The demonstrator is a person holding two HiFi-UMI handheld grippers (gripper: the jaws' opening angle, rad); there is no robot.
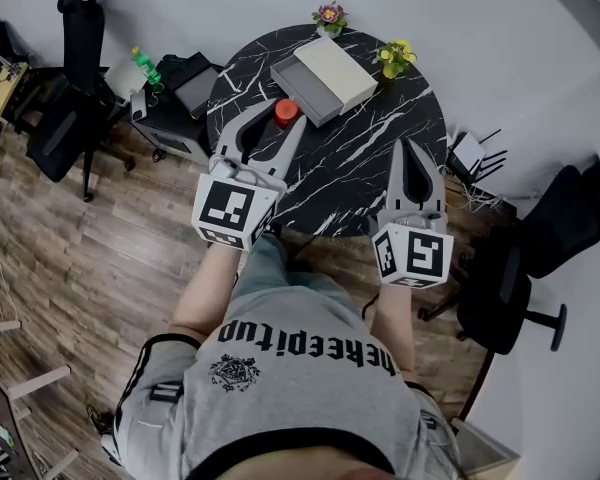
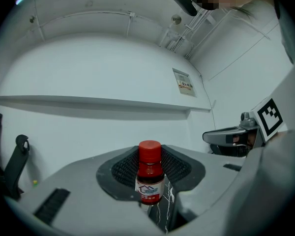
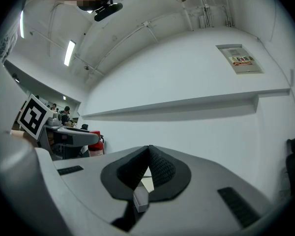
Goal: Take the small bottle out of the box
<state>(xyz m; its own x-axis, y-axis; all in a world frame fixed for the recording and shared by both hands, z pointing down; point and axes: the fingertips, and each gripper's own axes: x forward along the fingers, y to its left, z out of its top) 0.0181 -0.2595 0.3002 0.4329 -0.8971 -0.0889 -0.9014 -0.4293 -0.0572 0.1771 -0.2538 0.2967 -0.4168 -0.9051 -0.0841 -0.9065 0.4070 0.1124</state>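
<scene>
A small bottle (image 1: 286, 113) with a red cap and dark red contents sits upright between the jaws of my left gripper (image 1: 273, 121), over the left part of the round black marble table (image 1: 380, 158). In the left gripper view the bottle (image 2: 150, 173) fills the gap and both pads press on its sides. The open grey box (image 1: 321, 78) lies behind it on the table, and the bottle is outside it. My right gripper (image 1: 417, 148) hangs over the table's right side, shut and empty; its pads (image 3: 160, 168) meet in the right gripper view.
Two small flower pots (image 1: 330, 15) (image 1: 396, 58) stand at the table's far edge. Black office chairs are at the left (image 1: 75, 78) and right (image 1: 540, 258). A low cabinet (image 1: 170, 118) with a green bottle stands left of the table on the wooden floor.
</scene>
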